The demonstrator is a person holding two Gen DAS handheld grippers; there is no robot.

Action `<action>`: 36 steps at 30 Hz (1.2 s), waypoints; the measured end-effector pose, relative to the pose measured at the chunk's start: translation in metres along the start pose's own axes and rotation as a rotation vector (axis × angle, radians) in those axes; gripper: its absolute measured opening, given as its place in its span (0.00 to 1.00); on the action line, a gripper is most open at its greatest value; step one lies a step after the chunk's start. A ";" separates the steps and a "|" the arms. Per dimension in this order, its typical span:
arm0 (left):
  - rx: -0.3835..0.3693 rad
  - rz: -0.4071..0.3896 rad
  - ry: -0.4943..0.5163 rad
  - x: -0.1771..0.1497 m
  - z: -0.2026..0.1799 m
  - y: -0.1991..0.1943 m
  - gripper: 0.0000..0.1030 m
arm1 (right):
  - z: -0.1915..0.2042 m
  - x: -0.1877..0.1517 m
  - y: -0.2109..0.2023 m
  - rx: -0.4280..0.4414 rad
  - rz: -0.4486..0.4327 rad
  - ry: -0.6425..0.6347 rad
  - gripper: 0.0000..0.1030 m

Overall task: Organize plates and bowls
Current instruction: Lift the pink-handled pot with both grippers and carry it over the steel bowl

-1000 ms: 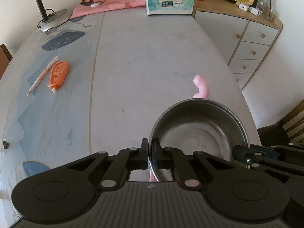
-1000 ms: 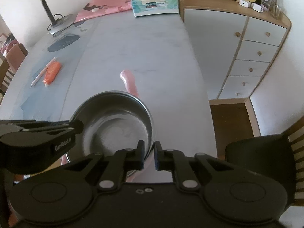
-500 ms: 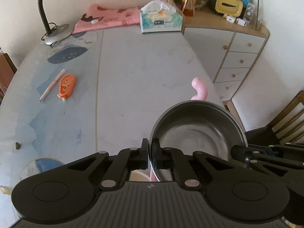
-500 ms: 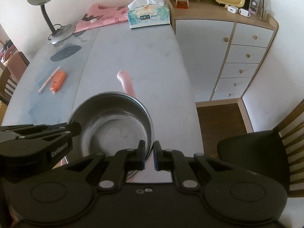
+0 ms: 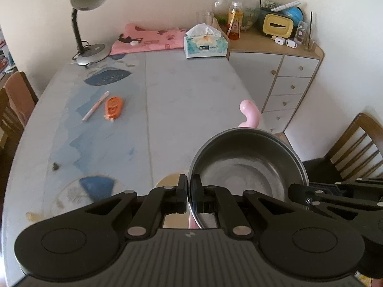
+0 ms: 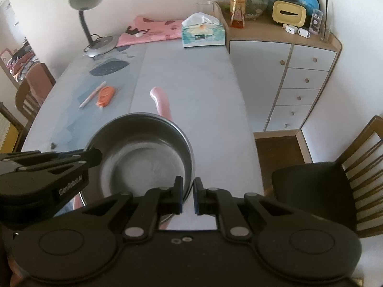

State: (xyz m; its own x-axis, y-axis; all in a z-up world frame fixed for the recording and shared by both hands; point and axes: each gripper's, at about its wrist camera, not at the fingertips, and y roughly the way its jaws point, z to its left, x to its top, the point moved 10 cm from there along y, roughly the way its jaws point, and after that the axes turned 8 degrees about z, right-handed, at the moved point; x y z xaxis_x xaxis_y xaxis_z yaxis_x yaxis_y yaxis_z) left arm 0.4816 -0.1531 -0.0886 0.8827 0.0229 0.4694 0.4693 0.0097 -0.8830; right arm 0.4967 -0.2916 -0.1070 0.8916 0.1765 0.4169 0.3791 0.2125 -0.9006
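A pale grey dining table [image 5: 191, 100] fills the room; above its near right edge hangs a round stainless-steel bowl [image 5: 246, 169], the left gripper [image 5: 189, 195] and right gripper [image 6: 188, 195] each clamped on opposite rims, probably to carry it level.

A dining room with a long table and a white cabinet

A grey table [image 5: 186, 100] stands against a cream wall [image 5: 148, 2], with a grey desk lamp [image 5: 87, 21] at its far left corner. On the right, a white cabinet [image 6: 304, 81] with drawers has a wooden top. Wooden chairs [image 6: 359, 165] stand on both sides, on a dark wood floor [image 6: 280, 150]. The light is soft daylight.
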 end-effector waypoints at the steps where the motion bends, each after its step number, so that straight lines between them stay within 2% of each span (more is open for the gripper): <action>1: 0.002 -0.001 -0.002 -0.007 0.004 -0.007 0.03 | 0.006 -0.006 -0.005 -0.001 -0.001 -0.005 0.09; 10: 0.039 -0.009 -0.034 -0.072 0.053 -0.059 0.03 | 0.069 -0.063 -0.037 0.025 -0.011 -0.044 0.08; 17: 0.052 0.008 -0.066 -0.124 0.091 -0.084 0.03 | 0.112 -0.104 -0.051 0.052 -0.003 -0.073 0.09; 36: 0.087 0.071 -0.148 -0.252 0.167 -0.095 0.03 | 0.199 -0.200 -0.034 0.099 0.078 -0.149 0.09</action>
State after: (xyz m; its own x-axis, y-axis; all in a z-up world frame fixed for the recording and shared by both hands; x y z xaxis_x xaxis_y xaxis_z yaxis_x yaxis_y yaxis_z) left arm 0.2102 0.0070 -0.1235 0.8975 0.1730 0.4057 0.3960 0.0887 -0.9139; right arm 0.2556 -0.1428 -0.1354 0.8680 0.3349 0.3665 0.2777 0.2844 -0.9176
